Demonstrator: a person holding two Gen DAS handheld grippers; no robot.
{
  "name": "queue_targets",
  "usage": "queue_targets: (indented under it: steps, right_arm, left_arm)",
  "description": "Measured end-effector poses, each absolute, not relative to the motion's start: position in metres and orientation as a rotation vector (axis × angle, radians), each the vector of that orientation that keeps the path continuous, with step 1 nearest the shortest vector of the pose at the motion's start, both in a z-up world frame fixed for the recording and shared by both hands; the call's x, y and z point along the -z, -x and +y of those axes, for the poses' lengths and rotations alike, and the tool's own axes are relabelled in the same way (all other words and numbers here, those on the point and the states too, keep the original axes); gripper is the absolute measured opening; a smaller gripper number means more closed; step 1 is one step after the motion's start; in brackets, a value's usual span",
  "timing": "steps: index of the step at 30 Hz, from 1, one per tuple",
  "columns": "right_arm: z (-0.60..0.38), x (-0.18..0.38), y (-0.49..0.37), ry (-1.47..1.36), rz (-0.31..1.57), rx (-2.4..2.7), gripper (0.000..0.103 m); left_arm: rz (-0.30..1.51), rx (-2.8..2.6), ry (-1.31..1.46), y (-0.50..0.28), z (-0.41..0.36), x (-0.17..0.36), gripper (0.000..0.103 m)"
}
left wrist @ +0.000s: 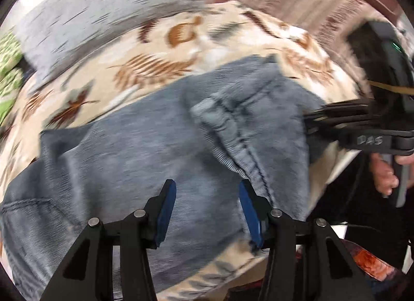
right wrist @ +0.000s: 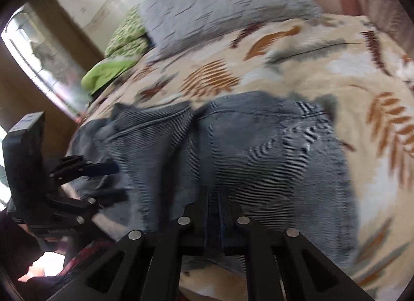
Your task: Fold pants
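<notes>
Blue-grey denim pants (left wrist: pixel 145 161) lie spread on a leaf-patterned bedspread (left wrist: pixel 145 73), with a seam and belt loop (left wrist: pixel 220 122) bunched near the middle. My left gripper (left wrist: pixel 207 197) hovers just above the denim, its blue pads (left wrist: pixel 168 205) apart and nothing between them. In the right wrist view the pants (right wrist: pixel 271 145) show a folded part (right wrist: pixel 150 130) at the left. My right gripper (right wrist: pixel 214 197) has its jaws together, tips down at the denim. Blur hides whether any cloth is pinched. Each gripper shows in the other's view: the right gripper (left wrist: pixel 313 119), the left gripper (right wrist: pixel 116 182).
A grey pillow (right wrist: pixel 222 3) and green patterned bedding (right wrist: pixel 124 39) lie at the far side of the bed. A window (right wrist: pixel 31 50) is at the left. A person's hand (left wrist: pixel 385 174) holds the right gripper's handle. The bed's near edge runs below the pants.
</notes>
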State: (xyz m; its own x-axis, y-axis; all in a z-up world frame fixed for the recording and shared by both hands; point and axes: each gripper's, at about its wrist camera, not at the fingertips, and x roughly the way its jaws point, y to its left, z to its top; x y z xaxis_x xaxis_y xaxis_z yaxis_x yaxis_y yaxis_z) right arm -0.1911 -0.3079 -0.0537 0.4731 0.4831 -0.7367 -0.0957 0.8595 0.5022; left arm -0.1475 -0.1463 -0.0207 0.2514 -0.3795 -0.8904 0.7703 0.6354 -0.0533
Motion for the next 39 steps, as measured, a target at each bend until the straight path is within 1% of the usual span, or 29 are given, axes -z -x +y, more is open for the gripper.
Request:
queue_targets:
  steps: [4,9,13,18,23,24,26,29,31,36,39]
  right_arm:
    - [-0.304,0.053,0.183,-0.509,1.000,-0.470,0.008]
    - [-0.333,0.046,0.180,-0.701,0.884,-0.521,0.008]
    - [-0.363,0.049,0.177,-0.791,0.857,-0.436,0.008]
    - [-0.384,0.052,0.182,-0.803,0.862,-0.366,0.008]
    - [-0.380,0.048,0.181,-0.785,0.879,-0.398,0.008]
    - [-0.378,0.048,0.181,-0.776,0.890,-0.416,0.008]
    - [-0.366,0.052,0.177,-0.743,0.938,-0.456,0.008]
    - [-0.345,0.058,0.174,-0.650,1.021,-0.479,0.008]
    - [-0.337,0.061,0.175,-0.621,1.051,-0.500,0.008]
    - [-0.340,0.062,0.177,-0.658,1.037,-0.533,0.008]
    - [-0.352,0.058,0.178,-0.711,0.994,-0.535,0.008]
  left_arm:
    - [1.110,0.933,-0.384,0.146,-0.161,0.017,0.052]
    - [1.166,0.980,-0.274,0.122,-0.189,0.004,0.052]
    - [1.172,0.971,-0.266,0.109,-0.208,-0.002,0.052]
    - [1.123,1.010,-0.185,0.112,-0.176,-0.012,0.052]
    - [1.194,0.835,-0.136,0.094,-0.131,0.016,0.052]
    - [1.197,0.803,-0.149,0.092,-0.128,0.019,0.052]
    - [1.157,0.744,-0.259,0.096,-0.132,0.021,0.052]
    - [1.037,0.660,-0.595,0.117,-0.157,0.030,0.052]
    - [0.982,0.643,-0.739,0.127,-0.173,0.037,0.052]
    - [0.965,0.772,-0.807,0.147,-0.205,0.040,0.052]
    - [0.968,0.854,-0.770,0.149,-0.216,0.031,0.052]
